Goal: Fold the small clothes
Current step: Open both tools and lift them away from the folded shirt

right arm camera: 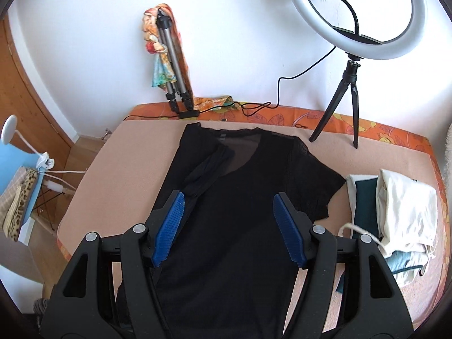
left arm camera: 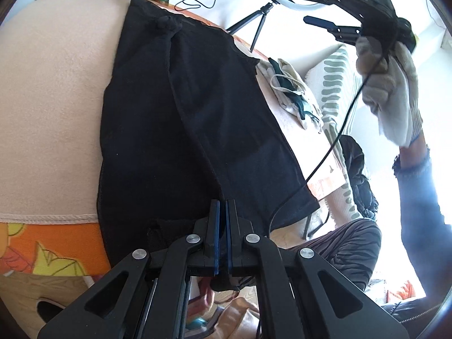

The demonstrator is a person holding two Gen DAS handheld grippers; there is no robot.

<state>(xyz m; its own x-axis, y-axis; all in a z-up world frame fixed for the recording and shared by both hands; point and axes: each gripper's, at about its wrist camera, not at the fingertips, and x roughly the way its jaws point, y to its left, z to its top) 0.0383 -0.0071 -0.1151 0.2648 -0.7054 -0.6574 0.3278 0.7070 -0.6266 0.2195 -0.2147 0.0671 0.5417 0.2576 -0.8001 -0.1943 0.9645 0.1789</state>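
A black short-sleeved T-shirt (right arm camera: 240,197) lies flat on the beige blanket (right arm camera: 118,175), neck toward the wall. One sleeve (right arm camera: 206,169) is folded in over the body and the other is spread out to the right. My left gripper (left arm camera: 223,204) is shut on the shirt's near hem (left arm camera: 197,141), with dark cloth showing between and under its pads. A gloved hand holds my right gripper (right arm camera: 228,195) in the air above the shirt's middle. It is open, with nothing between its blue pads (right arm camera: 169,226). In the left wrist view the right gripper (left arm camera: 301,5) is high at the upper right.
A ring light on a small tripod (right arm camera: 336,113) stands on the bed's far right, its cable running along the orange edge. A pile of folded light clothes (right arm camera: 395,212) lies right of the shirt. A folded tripod (right arm camera: 172,65) leans on the wall. Dark clothes (left arm camera: 356,169) are heaped at the right.
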